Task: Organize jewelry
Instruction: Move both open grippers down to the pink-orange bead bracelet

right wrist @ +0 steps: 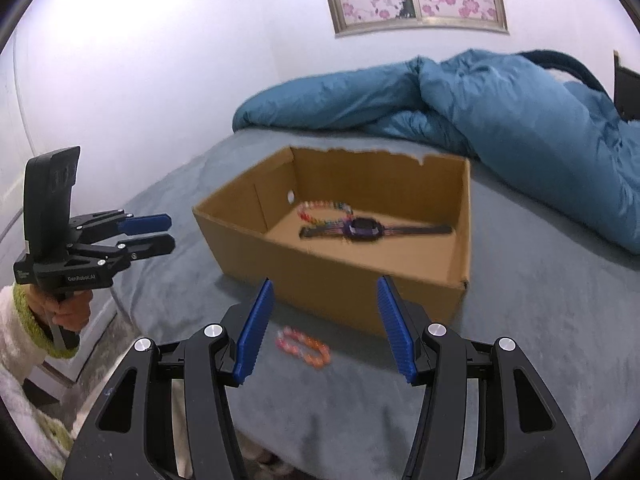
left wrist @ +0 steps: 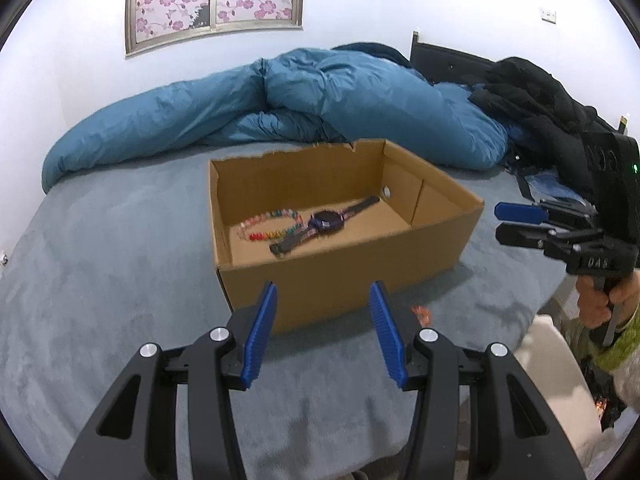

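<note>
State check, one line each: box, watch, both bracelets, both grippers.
Box: open top, back edge torn, on the bed.
Watch: lying flat inside the box.
Rainbow bracelet: inside the box, beside the watch.
Pink-orange bracelet: on the bed, outside the box.
Left gripper: open, empty.
Right gripper: open, empty, above the pink-orange bracelet.

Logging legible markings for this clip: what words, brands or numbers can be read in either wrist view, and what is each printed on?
"GenRobot.AI": on the black body of the left gripper, seen from the right wrist view.
"DAS": on the black body of the right gripper, seen from the left wrist view.
Small white label above "GenRobot.AI": too small to read.
Plain brown cardboard box: no print visible.
Dark purple wristwatch face: blurred, unreadable.
</note>
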`<state>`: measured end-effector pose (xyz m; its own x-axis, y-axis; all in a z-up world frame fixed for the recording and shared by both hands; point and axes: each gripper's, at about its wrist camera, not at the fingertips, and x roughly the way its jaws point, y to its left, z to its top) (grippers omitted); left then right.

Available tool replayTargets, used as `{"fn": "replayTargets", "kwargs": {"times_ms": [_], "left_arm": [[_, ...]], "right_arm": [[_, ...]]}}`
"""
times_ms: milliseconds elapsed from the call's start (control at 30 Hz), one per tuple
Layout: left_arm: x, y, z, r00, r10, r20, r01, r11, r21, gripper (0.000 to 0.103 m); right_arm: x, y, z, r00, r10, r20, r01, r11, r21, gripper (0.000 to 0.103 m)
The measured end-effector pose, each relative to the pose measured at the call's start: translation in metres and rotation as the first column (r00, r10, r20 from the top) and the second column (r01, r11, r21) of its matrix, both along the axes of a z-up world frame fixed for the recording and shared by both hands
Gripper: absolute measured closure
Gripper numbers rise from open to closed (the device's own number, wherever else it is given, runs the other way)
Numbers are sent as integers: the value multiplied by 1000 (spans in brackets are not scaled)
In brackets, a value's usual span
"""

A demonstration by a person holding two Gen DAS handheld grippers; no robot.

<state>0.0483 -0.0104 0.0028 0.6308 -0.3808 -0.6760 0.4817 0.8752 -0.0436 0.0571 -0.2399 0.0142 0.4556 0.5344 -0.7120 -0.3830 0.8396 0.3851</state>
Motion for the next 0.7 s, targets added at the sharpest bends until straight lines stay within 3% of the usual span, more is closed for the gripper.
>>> {"fn": "replayTargets", "kwargs": {"times_ms": [367,700], "left_arm": [[4,-22,-63,997,-16,-78,24,995,100,56],[32,-44,-89,991,36,-132,-13,985,172,56]], "right_arm": [[-9,14,-44,994,48,-98,-58,993,-101,58],[5,39,-80,980,89,-180,-116,983,-142,66]]}}
